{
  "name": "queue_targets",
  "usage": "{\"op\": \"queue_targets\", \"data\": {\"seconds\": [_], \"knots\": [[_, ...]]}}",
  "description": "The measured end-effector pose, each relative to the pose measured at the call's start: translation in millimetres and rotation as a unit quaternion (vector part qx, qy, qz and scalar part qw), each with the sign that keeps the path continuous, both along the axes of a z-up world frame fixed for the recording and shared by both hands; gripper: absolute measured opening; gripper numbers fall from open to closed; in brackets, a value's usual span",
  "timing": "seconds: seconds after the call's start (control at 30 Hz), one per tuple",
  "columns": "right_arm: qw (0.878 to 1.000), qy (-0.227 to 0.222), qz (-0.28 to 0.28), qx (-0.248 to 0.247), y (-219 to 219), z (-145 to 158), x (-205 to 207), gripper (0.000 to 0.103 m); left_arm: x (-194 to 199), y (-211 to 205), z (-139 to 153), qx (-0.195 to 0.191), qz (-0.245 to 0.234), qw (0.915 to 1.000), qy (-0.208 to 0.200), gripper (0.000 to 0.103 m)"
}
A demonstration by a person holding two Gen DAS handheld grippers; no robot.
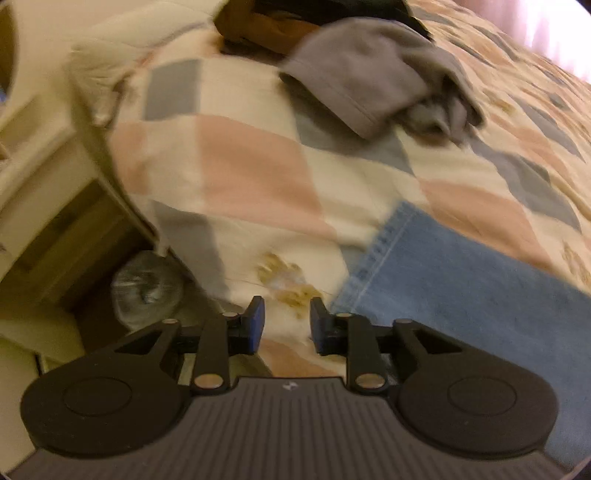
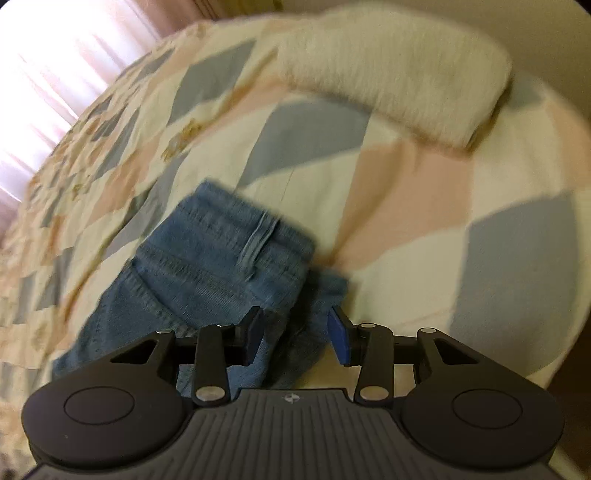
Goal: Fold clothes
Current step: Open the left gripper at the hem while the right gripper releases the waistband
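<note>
Blue jeans lie on the checked quilt. In the left wrist view a hemmed leg end lies at the right. My left gripper is open and empty, just left of that hem, over the quilt. In the right wrist view the waistband end of the jeans with a belt loop lies folded. My right gripper is open, its jaws standing on either side of the jeans' near edge, not closed on it.
A grey garment and a brown and black pile lie farther up the bed. A white fluffy pillow lies at the bed's head. The bed edge, a wooden nightstand and a clear bag are at the left.
</note>
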State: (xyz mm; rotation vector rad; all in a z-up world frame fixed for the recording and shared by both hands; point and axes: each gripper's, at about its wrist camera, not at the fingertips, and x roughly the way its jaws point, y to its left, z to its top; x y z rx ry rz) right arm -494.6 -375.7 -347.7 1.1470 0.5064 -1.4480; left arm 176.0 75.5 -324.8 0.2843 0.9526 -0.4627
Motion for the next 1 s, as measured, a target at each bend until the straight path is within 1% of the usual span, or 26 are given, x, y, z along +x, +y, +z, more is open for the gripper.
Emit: {"op": "queue_targets", "data": {"seconds": [0.1,0.13,0.17,0.2,0.27,0.3,0.37,0.4,0.43,0.47,0.5,0.57,0.6,0.63,0.67,0.7,0.73,0.77,0.83,0.9,1.0], "knots": [[0.997,0.060,0.015,-0.050,6.6,16.4,4.9,0.030,-7.5,-12.0,14.5,0.014,-0.016,0.9996,-0.020,0.020],[0.995,0.061,0.042,-0.064,7.9,18.8,11.4,0.030,-12.4,-19.1,17.8,0.013,-0.029,0.9993,-0.022,0.021],[0.993,0.061,0.069,-0.078,9.2,21.0,18.1,0.030,-24.5,-35.9,15.1,-0.004,-0.063,0.9980,-0.005,0.022],[0.991,0.062,0.093,-0.074,8.7,17.3,25.7,0.030,-35.4,-52.1,10.1,-0.017,-0.090,0.9957,0.013,0.022],[0.986,0.065,0.140,-0.067,7.4,9.4,40.9,0.030,-54.8,-81.5,-2.4,-0.024,-0.126,0.9907,0.044,0.022],[0.985,0.072,0.151,-0.048,6.5,1.8,45.9,0.029,-62.8,-92.3,-6.7,-0.029,-0.138,0.9884,0.056,0.022],[0.990,0.070,0.121,-0.025,9.4,-4.7,39.4,0.029,-78.4,-110.7,-10.8,-0.042,-0.163,0.9826,0.078,0.022],[0.995,0.034,0.087,-0.024,12.1,-4.4,26.1,0.031,-86.5,-119.8,-11.4,-0.046,-0.180,0.9790,0.085,0.022],[0.998,-0.003,0.052,-0.024,14.9,-4.0,12.4,0.031,-96.6,-130.3,-10.5,-0.045,-0.203,0.9744,0.086,0.020],[0.999,-0.032,0.023,-0.025,16.5,-4.1,0.8,0.031,-107.1,-140.5,-9.4,-0.047,-0.231,0.9675,0.092,0.020],[0.998,-0.060,-0.006,-0.026,15.5,-5.1,-11.6,0.034,-119.2,-150.7,-8.5,-0.049,-0.263,0.9585,0.098,0.020],[0.992,-0.114,-0.044,-0.018,7.2,-11.7,-27.9,0.034,-143.2,-169.8,-4.7,-0.051,-0.322,0.9404,0.098,0.022],[0.988,-0.142,-0.055,-0.016,2.3,-16.5,-33.0,0.034,-156.6,-179.5,-3.0,-0.052,-0.350,0.9300,0.098,0.022],[0.986,-0.154,-0.060,-0.012,-3.3,-21.0,-34.9,0.034,-167.1,-187.1,-2.1,-0.054,-0.368,0.9227,0.101,0.023],[0.985,-0.159,-0.065,-0.006,-6.0,-25.0,-34.6,0.036,-174.1,-193.4,-3.7,-0.057,-0.378,0.9175,0.108,0.024],[0.983,-0.173,-0.069,0.000,-8.2,-30.7,-35.1,0.033,-180.6,-199.4,-5.5,-0.059,-0.388,0.9123,0.116,0.024],[0.982,-0.175,-0.075,0.004,-7.8,-32.9,-34.8,0.017,-185.0,-203.7,-7.8,-0.058,-0.397,0.9077,0.124,0.024],[0.981,-0.176,-0.082,0.007,-7.3,-34.9,-34.5,0.014,-187.1,-206.2,-8.6,-0.057,-0.402,0.9051,0.127,0.024],[0.981,-0.173,-0.089,0.003,-4.8,-26.7,-32.7,0.008,-188.9,-210.0,-8.8,-0.056,-0.414,0.8989,0.133,0.024],[0.982,-0.168,-0.089,-0.001,-2.0,-13.4,-31.3,0.007,-189.0,-213.6,-8.2,-0.055,-0.427,0.8922,0.138,0.024],[0.983,-0.160,-0.086,-0.008,3.0,9.0,-27.8,0.006,-187.2,-221.0,-8.6,-0.047,-0.442,0.8844,0.142,0.024]]}}
